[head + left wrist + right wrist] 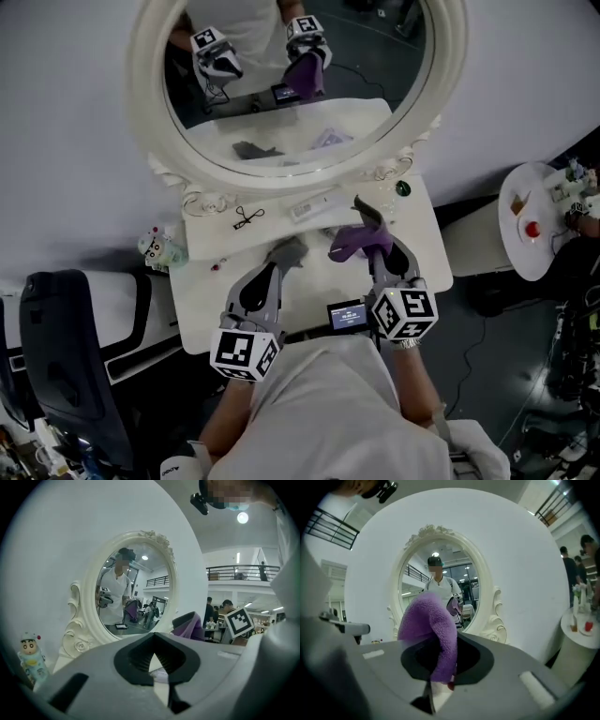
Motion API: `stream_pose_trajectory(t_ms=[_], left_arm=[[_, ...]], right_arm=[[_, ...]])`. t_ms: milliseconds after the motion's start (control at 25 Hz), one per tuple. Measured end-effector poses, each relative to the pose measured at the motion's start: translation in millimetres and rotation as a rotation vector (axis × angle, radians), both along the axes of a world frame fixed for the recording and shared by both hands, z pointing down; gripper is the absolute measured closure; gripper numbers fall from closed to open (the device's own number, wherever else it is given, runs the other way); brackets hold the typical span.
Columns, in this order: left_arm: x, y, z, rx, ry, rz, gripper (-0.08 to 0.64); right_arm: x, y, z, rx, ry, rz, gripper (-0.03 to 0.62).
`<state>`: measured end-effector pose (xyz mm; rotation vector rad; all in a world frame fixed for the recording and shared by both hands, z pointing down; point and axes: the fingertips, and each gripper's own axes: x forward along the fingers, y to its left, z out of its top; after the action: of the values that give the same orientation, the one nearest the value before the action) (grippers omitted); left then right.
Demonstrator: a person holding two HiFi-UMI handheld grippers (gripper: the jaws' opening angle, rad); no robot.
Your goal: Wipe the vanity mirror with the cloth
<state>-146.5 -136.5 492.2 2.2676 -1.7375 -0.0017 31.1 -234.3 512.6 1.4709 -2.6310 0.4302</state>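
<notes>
The oval vanity mirror [295, 75] in its white carved frame stands at the back of the white vanity table [417, 234]. My right gripper [367, 240] is shut on a purple fluffy cloth [354, 242], held just above the tabletop in front of the mirror. In the right gripper view the cloth [433, 630] bulges up out of the jaws and covers the mirror's [440, 581] lower part. My left gripper [287, 253] hovers beside it, shut with nothing in it. In the left gripper view the mirror [133, 590] is ahead to the left and the cloth [191, 626] to the right.
Small scissors [247, 217], a flat white item [314, 204] and a green knob [402, 188] lie by the mirror's base. A small figurine [157, 247] stands at the table's left edge. A small screen [346, 315] sits at the front edge. Round side table [534, 225] right, black chair [70, 347] left.
</notes>
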Motion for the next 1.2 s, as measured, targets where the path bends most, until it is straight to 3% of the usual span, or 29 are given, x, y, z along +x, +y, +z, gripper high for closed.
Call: stream_pose_trajectory(t_ms=[240, 320, 520, 640, 800, 920, 1080, 1200], left_arm=[[37, 21, 16, 0.042, 0.049, 0.110, 0.558], [56, 35, 14, 0.066, 0.048, 0.149, 0.558], [79, 73, 5, 0.103, 0.019, 0.121, 0.558], [71, 89, -4, 0.127, 0.004, 0.009, 0.558], [75, 141, -6, 0.151, -0.007, -0.164, 0.558], [107, 192, 14, 0.095, -0.034, -0.216, 0.558], [161, 247, 49, -0.060, -0.087, -0.187, 0.558], [177, 264, 39, -0.051, -0.115, -0.164, 0.560]], right_arm=[[30, 69, -16, -0.110, -0.290, 0.047, 0.531], [36, 92, -17, -0.114, -0.343, 0.049, 0.531], [23, 137, -14, -0.059, -0.321, -0.058, 0.531], [17, 161, -19, -0.043, -0.326, -0.166, 0.531], [45, 204, -14, -0.050, -0.362, -0.221, 0.532], [71, 240, -7, -0.051, -0.357, -0.244, 0.532], [92, 284, 2, -0.068, -0.340, -0.291, 0.534], [102, 309, 2, -0.069, -0.349, -0.305, 0.534]])
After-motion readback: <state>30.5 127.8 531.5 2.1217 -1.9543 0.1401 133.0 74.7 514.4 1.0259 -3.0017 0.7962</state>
